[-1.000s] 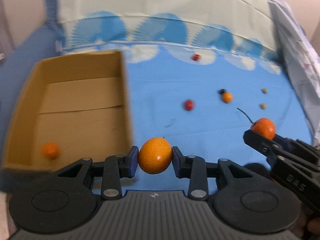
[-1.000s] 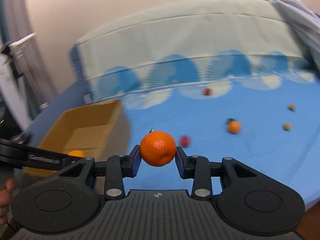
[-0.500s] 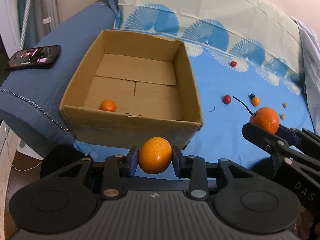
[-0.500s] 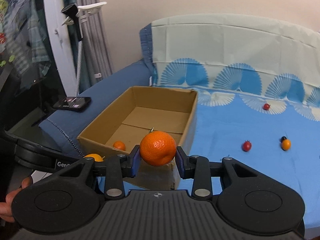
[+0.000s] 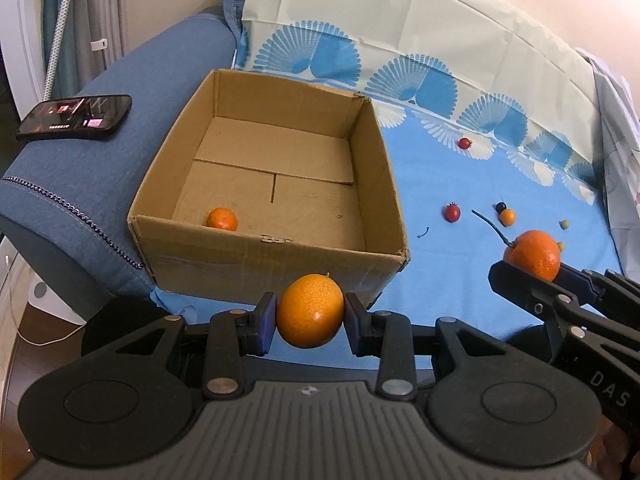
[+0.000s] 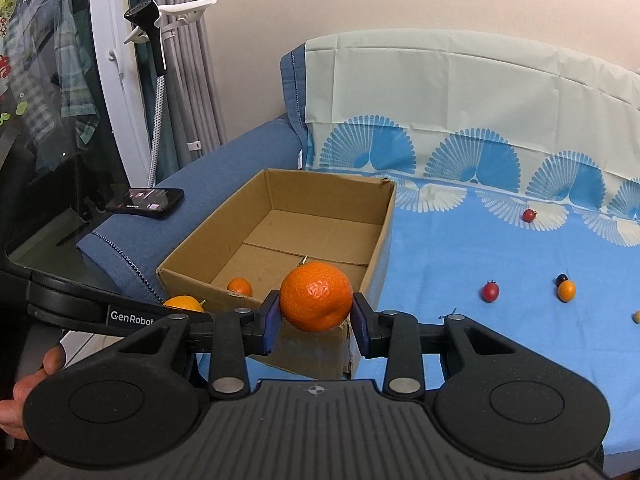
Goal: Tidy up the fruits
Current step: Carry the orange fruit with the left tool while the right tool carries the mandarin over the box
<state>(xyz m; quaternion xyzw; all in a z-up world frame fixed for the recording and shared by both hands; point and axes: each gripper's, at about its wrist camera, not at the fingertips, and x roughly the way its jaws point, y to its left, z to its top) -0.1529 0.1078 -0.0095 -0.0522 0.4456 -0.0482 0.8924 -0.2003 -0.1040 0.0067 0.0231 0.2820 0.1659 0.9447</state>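
Two oranges held: left gripper (image 5: 310, 322) jaws clamp one (image 5: 310, 310) lower centre, short of the box (image 5: 256, 256); right gripper (image 6: 316, 322) grips another (image 6: 316, 296). Early release risks a roll off the sofa.

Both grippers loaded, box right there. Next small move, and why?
Probably carry the left gripper forward over the box before opening. It is shut on an orange that hangs just short of the near wall, on the near side of it. The right gripper is shut on a mandarin and looks similarly short. One small orange already lies inside.
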